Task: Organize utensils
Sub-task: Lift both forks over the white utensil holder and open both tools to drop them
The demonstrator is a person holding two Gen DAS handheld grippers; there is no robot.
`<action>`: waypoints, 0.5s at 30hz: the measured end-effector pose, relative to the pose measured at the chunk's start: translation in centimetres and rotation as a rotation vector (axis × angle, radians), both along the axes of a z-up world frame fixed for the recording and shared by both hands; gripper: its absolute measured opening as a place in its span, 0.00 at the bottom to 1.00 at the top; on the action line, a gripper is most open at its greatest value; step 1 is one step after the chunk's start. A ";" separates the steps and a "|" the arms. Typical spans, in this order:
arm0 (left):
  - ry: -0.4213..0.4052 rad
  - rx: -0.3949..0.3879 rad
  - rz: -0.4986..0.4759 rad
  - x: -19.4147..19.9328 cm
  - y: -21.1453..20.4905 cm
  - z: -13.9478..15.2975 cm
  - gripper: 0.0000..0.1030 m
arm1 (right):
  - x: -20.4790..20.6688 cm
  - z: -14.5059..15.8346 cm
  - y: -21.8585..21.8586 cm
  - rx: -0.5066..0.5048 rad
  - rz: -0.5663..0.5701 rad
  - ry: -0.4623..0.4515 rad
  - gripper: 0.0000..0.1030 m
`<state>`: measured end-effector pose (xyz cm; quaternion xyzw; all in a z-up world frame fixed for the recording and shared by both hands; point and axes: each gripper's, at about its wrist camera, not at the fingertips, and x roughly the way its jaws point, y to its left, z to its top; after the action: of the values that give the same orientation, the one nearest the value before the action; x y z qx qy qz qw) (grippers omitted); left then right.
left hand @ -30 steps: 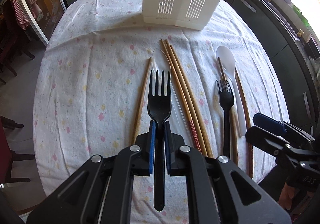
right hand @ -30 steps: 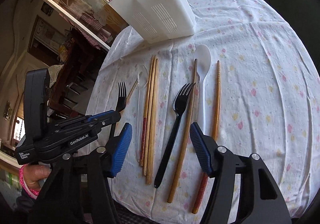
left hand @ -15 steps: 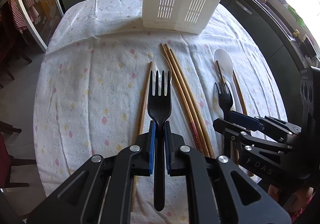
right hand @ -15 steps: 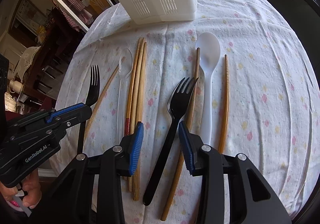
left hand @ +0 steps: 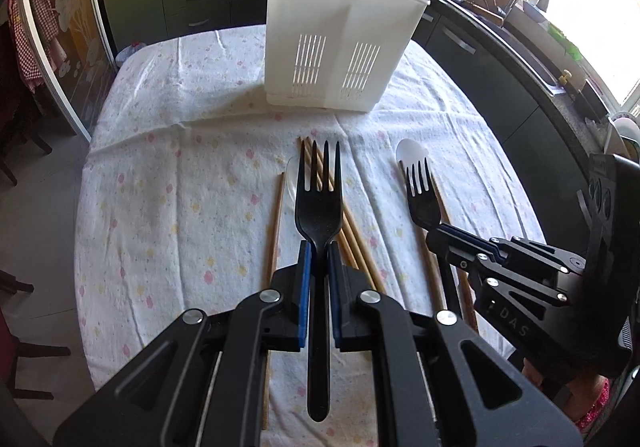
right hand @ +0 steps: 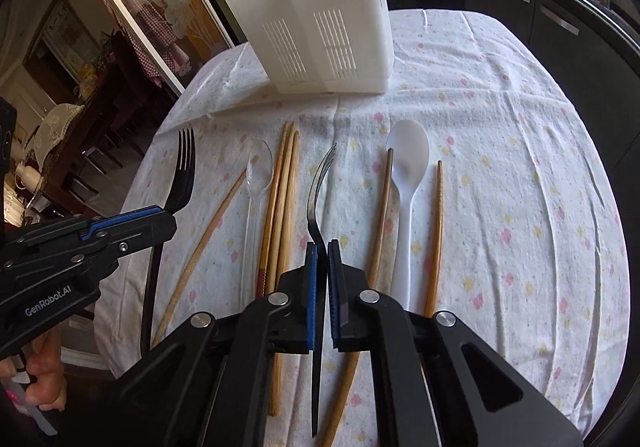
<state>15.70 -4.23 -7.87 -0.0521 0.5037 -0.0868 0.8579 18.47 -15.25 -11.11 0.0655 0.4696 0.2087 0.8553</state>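
Observation:
My left gripper [left hand: 318, 247] is shut on the neck of a black plastic fork [left hand: 318, 203], held above the cloth with tines pointing away. My right gripper [right hand: 322, 247] has its jaws closing, and the pads press on a second black fork [right hand: 318, 187], which is turned on its edge. Each gripper shows in the other's view: the right gripper [left hand: 434, 237] low on the right, the left gripper [right hand: 170, 221] low on the left. A white slotted utensil holder [left hand: 340, 43] stands at the far side of the table.
On the flowered tablecloth [right hand: 500, 167] lie several wooden chopsticks [right hand: 284, 199], a clear spoon [right hand: 258, 167] and a white spoon [right hand: 408, 167]. Dark kitchen cabinets [left hand: 500, 87] curve round the right. A hand [right hand: 44, 371] grips the left tool.
The right gripper's jaws closed from wide apart onto the second fork, which turned from flat onto its edge. The left gripper rose with its fork.

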 end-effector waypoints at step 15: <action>-0.721 -0.134 0.039 11.8 0.6 13.4 0.08 | -2.1 5.3 -4.7 0.184 -0.051 -0.211 0.06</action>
<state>27.46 -3.63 5.53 -0.0838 0.1611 -0.1159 0.9765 16.37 -19.99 -5.79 0.1332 0.3543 0.2349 0.8953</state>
